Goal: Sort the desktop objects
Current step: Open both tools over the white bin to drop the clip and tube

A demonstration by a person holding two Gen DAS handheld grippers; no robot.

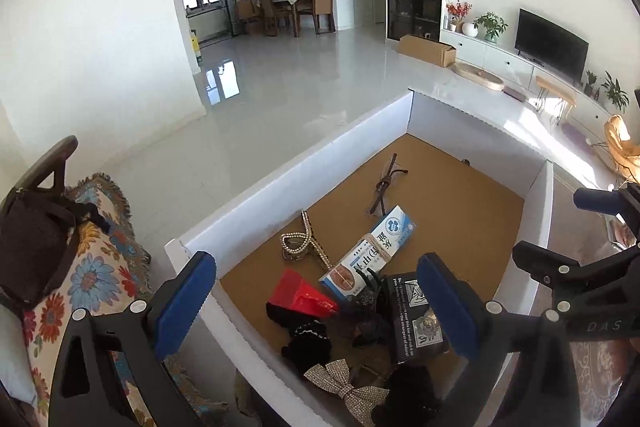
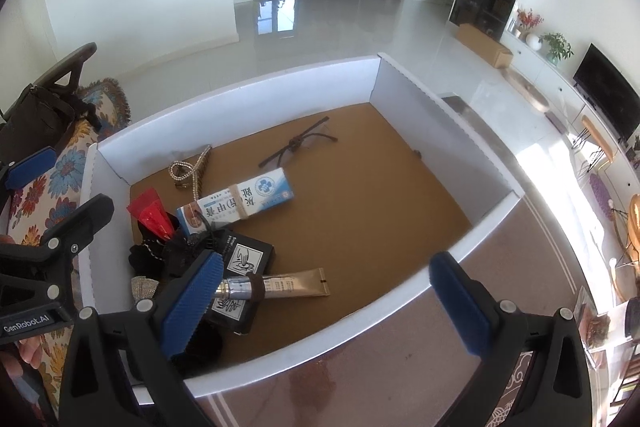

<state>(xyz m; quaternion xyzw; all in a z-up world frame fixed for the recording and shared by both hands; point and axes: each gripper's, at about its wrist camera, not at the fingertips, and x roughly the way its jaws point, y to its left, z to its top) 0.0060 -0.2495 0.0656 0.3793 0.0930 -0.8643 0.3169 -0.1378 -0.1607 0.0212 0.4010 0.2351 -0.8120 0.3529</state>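
A white-walled box with a brown floor holds the sorted objects; it also shows in the left wrist view. Inside lie glasses, a pearl hair clip, a blue-white carton, a red packet, a black box, a gold tube, black cloth items and a rhinestone bow. My left gripper is open and empty above the box's near-left pile. My right gripper is open and empty just above the gold tube at the box's near wall.
A floral-covered sofa with a dark bag lies left of the box. A glossy table top extends in front of the box. The open tiled floor, TV unit and dining set are far behind.
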